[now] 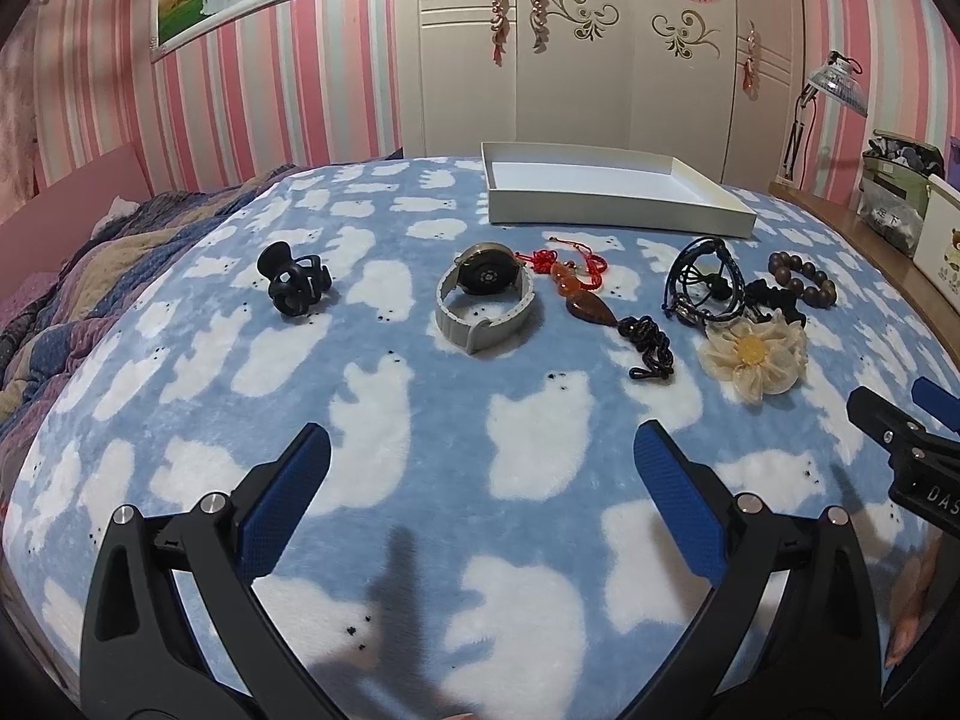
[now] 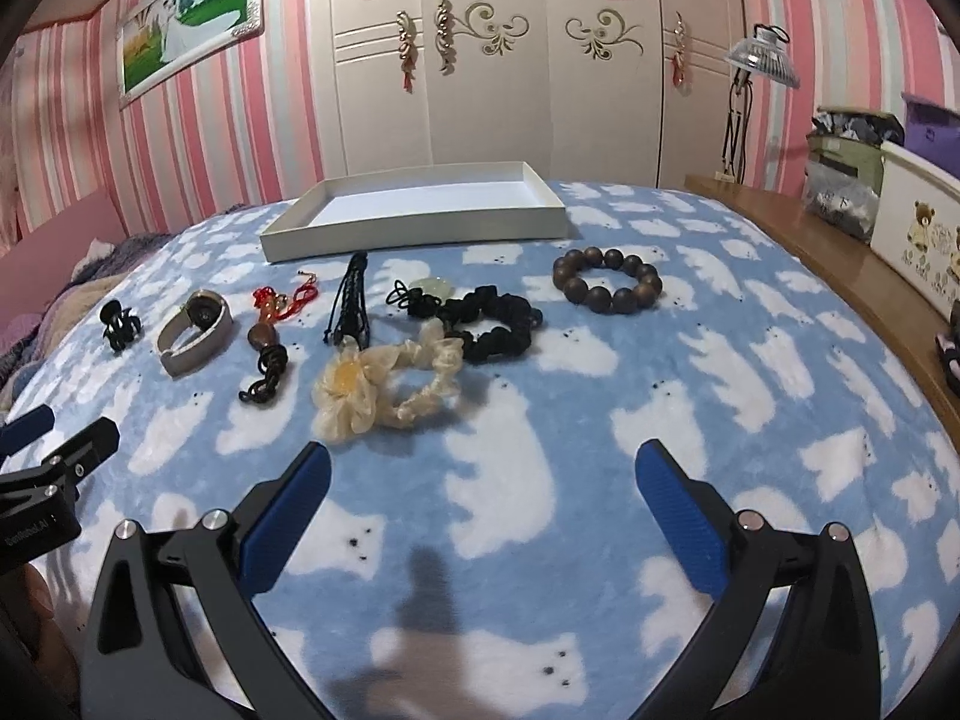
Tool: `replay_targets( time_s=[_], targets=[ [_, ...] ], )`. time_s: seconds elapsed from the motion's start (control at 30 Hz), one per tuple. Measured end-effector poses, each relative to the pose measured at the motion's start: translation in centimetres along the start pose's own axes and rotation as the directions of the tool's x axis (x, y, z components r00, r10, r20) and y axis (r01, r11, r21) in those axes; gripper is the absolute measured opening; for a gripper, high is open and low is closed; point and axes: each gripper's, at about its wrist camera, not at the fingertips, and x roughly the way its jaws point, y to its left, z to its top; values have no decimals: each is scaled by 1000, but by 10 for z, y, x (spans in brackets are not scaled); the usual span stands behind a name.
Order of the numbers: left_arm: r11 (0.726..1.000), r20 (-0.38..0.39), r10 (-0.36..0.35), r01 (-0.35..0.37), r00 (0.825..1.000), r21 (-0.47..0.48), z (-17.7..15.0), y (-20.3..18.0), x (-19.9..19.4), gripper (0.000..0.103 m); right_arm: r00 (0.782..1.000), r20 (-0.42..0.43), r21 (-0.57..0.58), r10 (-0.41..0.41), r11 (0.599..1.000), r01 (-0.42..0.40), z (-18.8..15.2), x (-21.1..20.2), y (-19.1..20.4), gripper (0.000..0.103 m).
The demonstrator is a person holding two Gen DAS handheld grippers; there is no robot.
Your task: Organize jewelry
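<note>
Blue bear-print blanket [image 2: 690, 360] carries a row of jewelry before the white tray [image 2: 414, 228]; I hold my left gripper [image 1: 480, 456] and right gripper [image 2: 480, 474] with jaws spread, empty.

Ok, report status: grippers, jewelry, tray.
Left gripper open, right gripper open, both holding nothing. Jewelry loose on the blanket: watch, bead bracelet, hair claw. White tray empty, approach unobstructed.
</note>
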Motion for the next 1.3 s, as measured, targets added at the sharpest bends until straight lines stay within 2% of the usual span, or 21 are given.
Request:
replay_targets(
  time_s=[0.13,0.3,1.3],
  targets=[
    [1000,7,5,-5,1000,8,0,-2,0,100,1000,6,-11,-21,1000,21,0,-1,4,101],
    [1000,5,2,-2,1000,15,0,-2,2,100,999,43,-28,-7,1000,8,-1,-9,6,101],
    [999,26,-24,23,999,33,-1,-8,1,100,999,32,-22,-1,1000,2,-1,-6,4,101]
  ],
)
